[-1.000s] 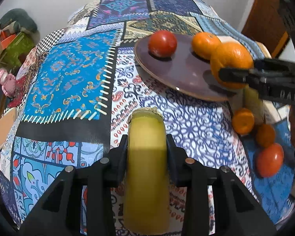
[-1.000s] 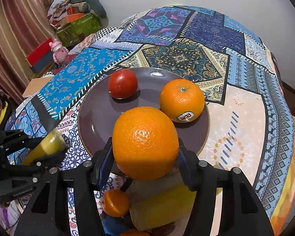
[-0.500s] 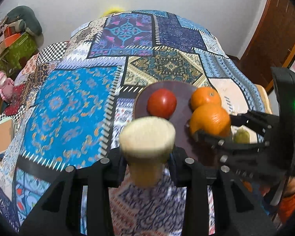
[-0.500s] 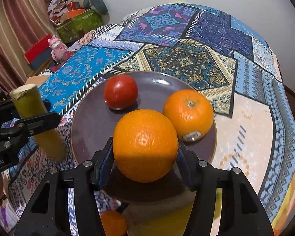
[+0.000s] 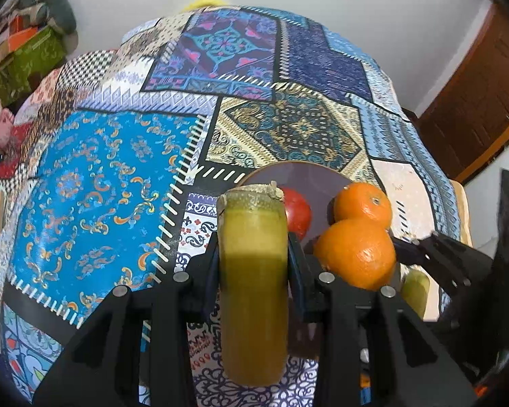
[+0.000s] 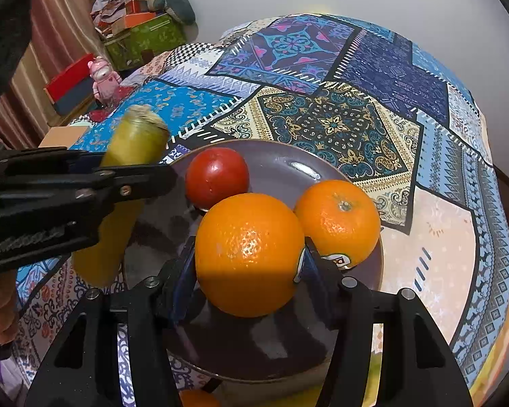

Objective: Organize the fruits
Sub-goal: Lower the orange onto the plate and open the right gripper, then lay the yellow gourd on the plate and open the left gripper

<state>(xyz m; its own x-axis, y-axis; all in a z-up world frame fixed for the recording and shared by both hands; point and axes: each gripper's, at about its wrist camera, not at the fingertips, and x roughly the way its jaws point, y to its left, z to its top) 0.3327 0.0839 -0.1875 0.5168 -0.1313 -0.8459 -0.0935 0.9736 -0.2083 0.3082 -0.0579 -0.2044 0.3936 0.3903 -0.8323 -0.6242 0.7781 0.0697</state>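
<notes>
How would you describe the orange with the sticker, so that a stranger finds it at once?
Look at the dark round plate on the patchwork tablecloth. Three round fruits are over it: a red one at the back left, a big orange clamped in the right gripper, and the orange with the sticker at the right, smaller and ungripped.

Your held orange (image 6: 249, 254) hides the plate's (image 6: 281, 166) middle in the right wrist view; below the plate, another orange fruit (image 6: 198, 400) is cut off by the edge.

A glossy brown plate (image 6: 288, 166) sits on matt patchwork cloth (image 6: 339, 125); the held orange (image 6: 249, 254) has shiny, dimpled peel.
</notes>
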